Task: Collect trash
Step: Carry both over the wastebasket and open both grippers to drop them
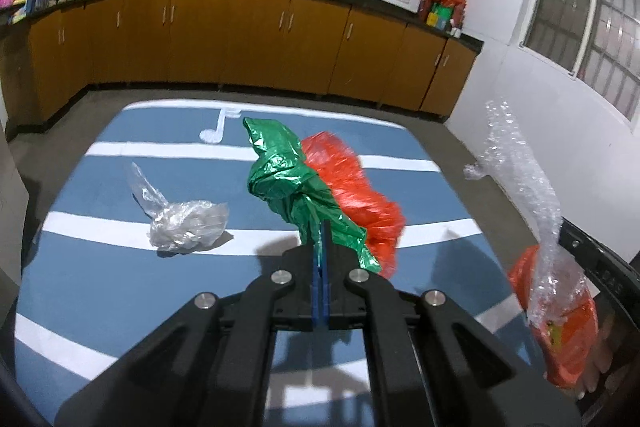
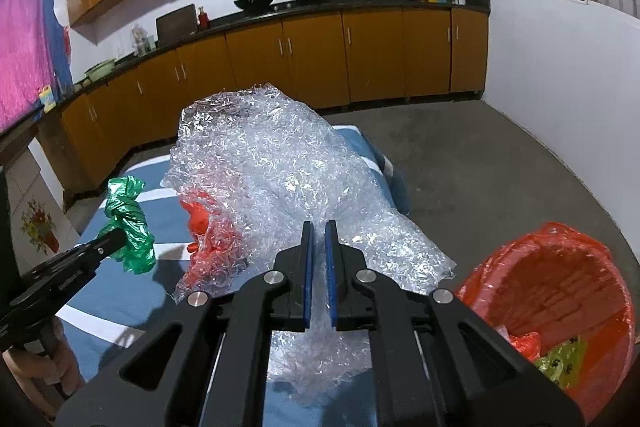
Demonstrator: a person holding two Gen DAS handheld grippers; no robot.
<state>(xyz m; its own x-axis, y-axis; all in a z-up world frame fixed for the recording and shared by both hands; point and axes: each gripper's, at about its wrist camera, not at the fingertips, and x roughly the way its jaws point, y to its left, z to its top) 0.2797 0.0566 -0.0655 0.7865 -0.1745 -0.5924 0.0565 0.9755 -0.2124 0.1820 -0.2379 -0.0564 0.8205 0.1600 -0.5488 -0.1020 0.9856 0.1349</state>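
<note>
green bag [image 1: 296, 187]: pinched in the left gripper's [image 1: 321, 247] fingers, lifted over mid-surface; a thin fold, may slip free
red bag [image 1: 360, 195]: just behind the green, not clearly gripped, could drop
bubble wrap [image 2: 280, 179]: right gripper's [image 2: 319, 267] fingers pinch it; trailing sheet may snag
clear bag [image 1: 184, 223]: on the surface's [image 1: 100, 287] left side, easily missed
bin [image 2: 560, 291]: off the right edge, tippable

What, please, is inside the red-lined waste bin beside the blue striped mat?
The red-lined bin holds a crumpled red plastic scrap and a yellow-green printed wrapper. Anything beneath them is covered.
</note>
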